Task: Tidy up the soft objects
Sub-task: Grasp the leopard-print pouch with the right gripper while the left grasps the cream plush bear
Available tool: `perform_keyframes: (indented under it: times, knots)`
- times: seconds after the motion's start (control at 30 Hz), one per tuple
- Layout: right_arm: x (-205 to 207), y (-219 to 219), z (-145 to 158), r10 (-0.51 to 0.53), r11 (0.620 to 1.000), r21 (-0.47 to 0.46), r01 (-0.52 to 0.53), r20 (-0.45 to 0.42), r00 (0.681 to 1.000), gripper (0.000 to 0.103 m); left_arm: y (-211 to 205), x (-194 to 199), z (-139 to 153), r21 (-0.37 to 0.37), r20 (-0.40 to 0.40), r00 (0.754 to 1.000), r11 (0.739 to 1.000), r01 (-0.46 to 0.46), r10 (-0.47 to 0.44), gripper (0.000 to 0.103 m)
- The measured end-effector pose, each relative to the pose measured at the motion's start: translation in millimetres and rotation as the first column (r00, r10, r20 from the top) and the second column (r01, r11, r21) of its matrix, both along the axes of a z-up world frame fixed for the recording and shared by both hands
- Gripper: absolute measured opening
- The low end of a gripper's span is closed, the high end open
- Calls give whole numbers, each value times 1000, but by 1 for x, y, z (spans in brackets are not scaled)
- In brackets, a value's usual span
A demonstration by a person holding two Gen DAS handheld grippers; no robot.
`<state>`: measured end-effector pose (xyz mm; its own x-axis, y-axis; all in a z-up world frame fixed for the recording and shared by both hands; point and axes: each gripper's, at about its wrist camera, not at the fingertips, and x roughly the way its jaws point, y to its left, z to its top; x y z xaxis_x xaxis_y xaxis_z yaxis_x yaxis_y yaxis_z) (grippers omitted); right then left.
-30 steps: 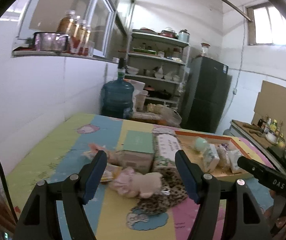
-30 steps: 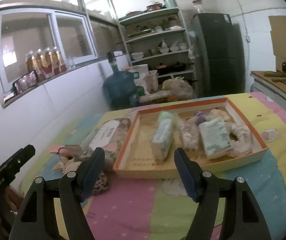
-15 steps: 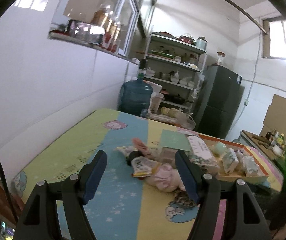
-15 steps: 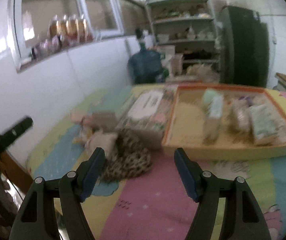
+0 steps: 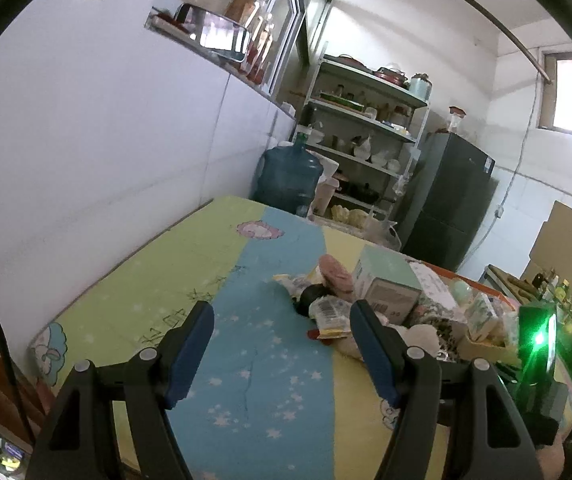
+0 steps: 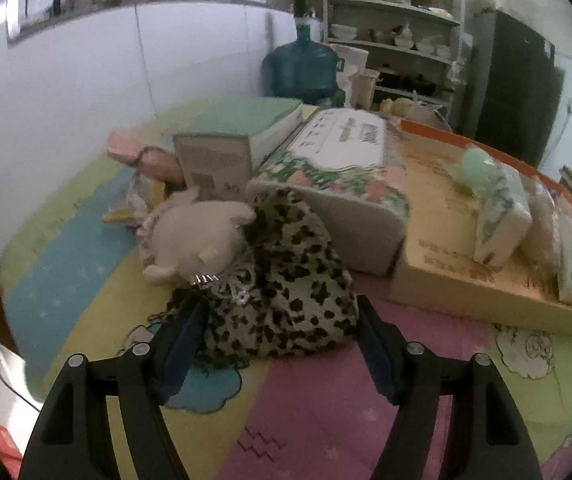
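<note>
Left gripper (image 5: 282,344): pointing slightly downward over the striped play mat (image 5: 190,276), its jaws standing apart with only bare blue mat showing between them.
Left gripper, relation to pile: the loose pile is lying beyond and beside its right finger; nothing is touching the pads.
Right gripper (image 6: 278,334): tilting steeply down at the leopard-print cloth (image 6: 286,272), its jaws standing wide apart.
Right gripper, contact: the near edge of the cloth is sitting between the fingers (image 6: 184,338); whether the pads are touching it cannot be told.
Soft objects, location: the leopard-print cloth is lying on the mat with a cream plush toy (image 6: 198,238) resting on its left side; a pink soft item (image 6: 126,148) is lying behind, against the mint box (image 6: 238,128).
Boxes: the mint box and a floral tissue box (image 6: 338,172) are standing side by side, the floral one touching the cardboard tray (image 6: 438,208).
Tray contents: wrapped tissue packs (image 6: 502,216) are lying inside.
Hidden or unclear: the right wrist view is blurring at the edges; the far tray end is being cut off at the right. In the left wrist view, a barcoded packet (image 5: 328,312) and a dark item beside it are too jumbled to identify, and a green light is glaring at the right edge.
</note>
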<state>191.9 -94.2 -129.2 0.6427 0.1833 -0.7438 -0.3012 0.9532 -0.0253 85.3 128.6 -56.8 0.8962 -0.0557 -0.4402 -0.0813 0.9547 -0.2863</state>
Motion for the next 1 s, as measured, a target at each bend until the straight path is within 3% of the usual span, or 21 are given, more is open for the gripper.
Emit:
perform_keyframes:
  times: [0.1,0.13,0.23,0.3,0.4,0.53,0.7,0.87,0.97,1.0]
  knots:
    - [1,5,-2,6,1000,-18,-6,6,1000,71,3,1,-5,-6,-9,1000,1000,11,-11,70]
    - [1,3,-2,9,1000,-1,-9,7,1000,51,3,1,-7,-9,-13,1000,1000,17,-17,70]
    - [-3,-5,-1,14,999,50,-14,8,1000,27,-2,5,-10,-9,-24,999,999,48,-48,70]
    - [-10,-13,1,14,996,83,-15,6,1000,23,-8,8,-12,2,-31,995,996,90,-90,70]
    - [-24,-30,7,-3,991,132,2,14,1000,20,-25,12,-12,33,-31,982,982,186,-185,70]
    - [-50,-56,17,-43,985,168,36,38,998,20,-50,22,-11,66,-47,942,940,336,-333,70]
    - [-72,-82,27,-89,977,202,74,65,994,20,-75,35,-15,58,-80,921,920,386,-381,70]
    - [-82,-90,29,-79,970,237,61,67,995,21,-98,56,-22,101,-136,900,898,429,-414,70]
    - [-83,-93,27,-72,966,254,55,57,996,21,-107,66,-19,155,-146,850,837,525,-507,70]
    - [-83,-95,26,-71,964,259,55,52,996,21,-110,68,-18,172,-148,817,799,577,-558,70]
